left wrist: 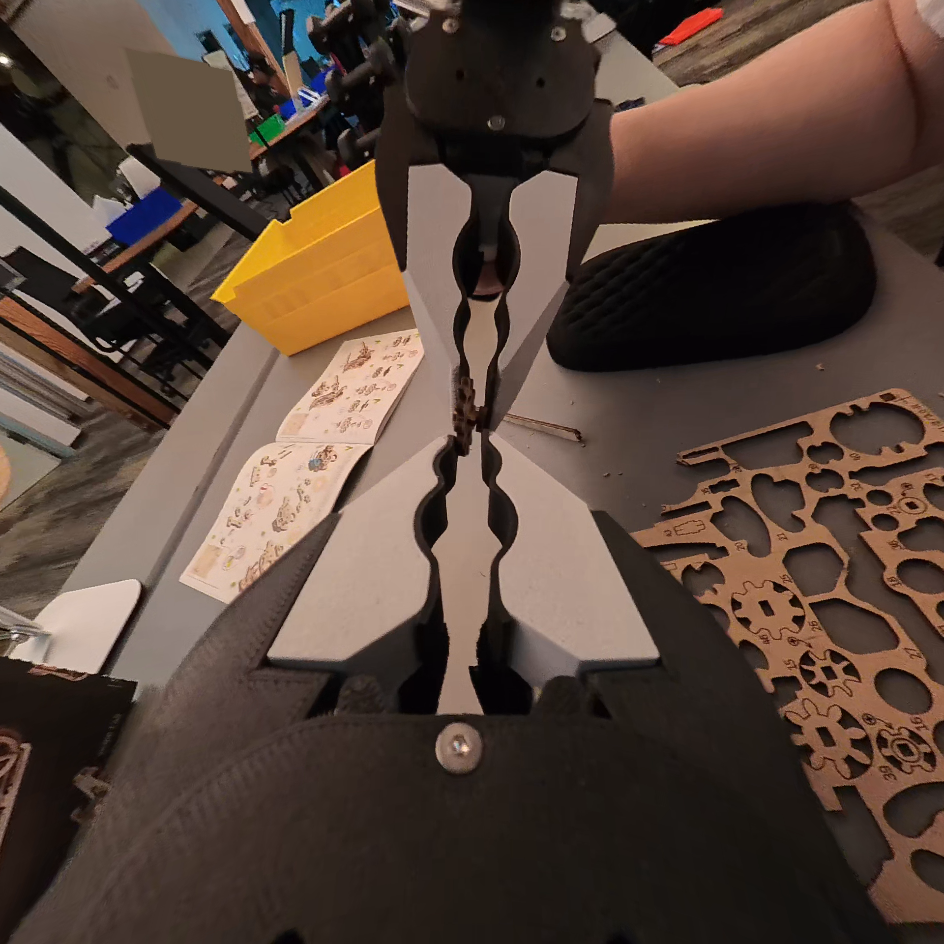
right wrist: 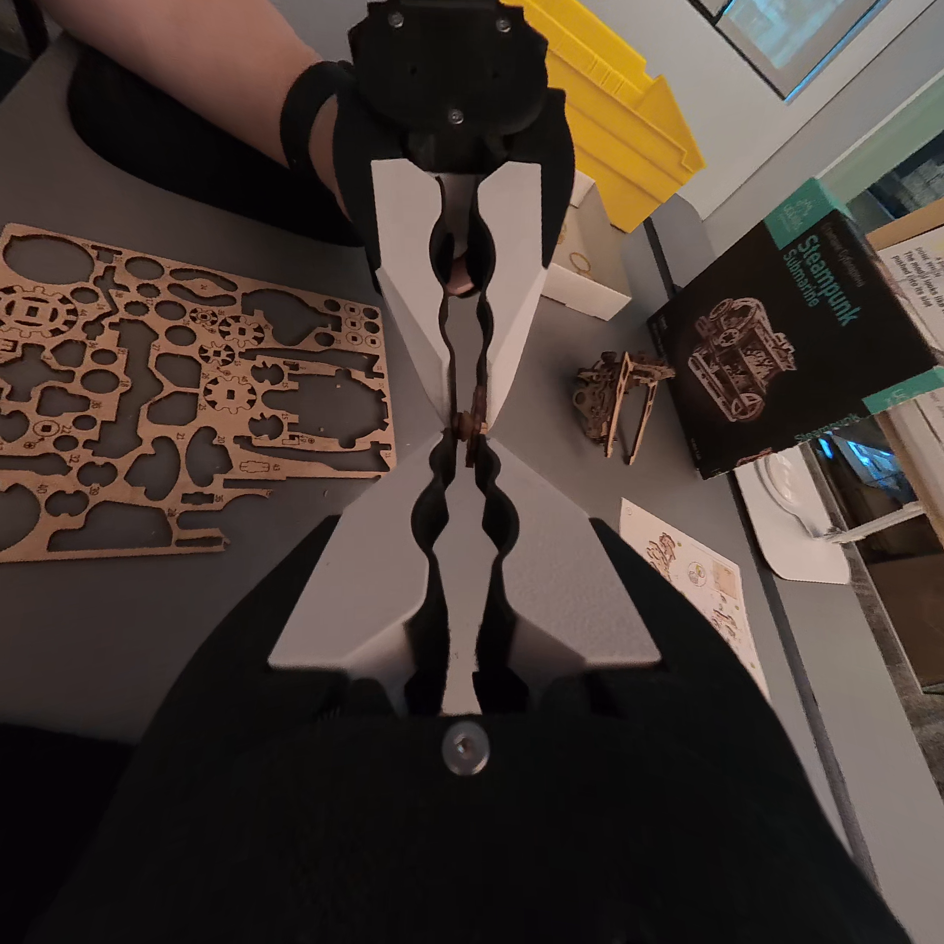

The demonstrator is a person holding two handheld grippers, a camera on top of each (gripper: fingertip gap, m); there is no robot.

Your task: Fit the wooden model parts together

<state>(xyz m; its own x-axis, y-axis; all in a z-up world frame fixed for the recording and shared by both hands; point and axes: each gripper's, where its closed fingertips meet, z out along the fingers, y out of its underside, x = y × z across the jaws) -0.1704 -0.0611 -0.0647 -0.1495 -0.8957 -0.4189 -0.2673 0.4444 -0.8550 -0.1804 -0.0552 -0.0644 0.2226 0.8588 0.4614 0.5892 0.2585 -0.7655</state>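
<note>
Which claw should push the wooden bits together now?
Right, I think, but it's close. Left gripper and right gripper meet tip to tip. Left seems to pinch the gear; right seems to hold the small peg, the easier piece to press in.

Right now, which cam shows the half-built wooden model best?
Right wrist view: the half-built wooden model stands on the grey table beside the black box, unobstructed. The left wrist view doesn't show it at all.

Laser-cut wood sheet (left wrist: 797, 587) — matt; bin (left wrist: 316, 276) probably glossy plastic.
</note>
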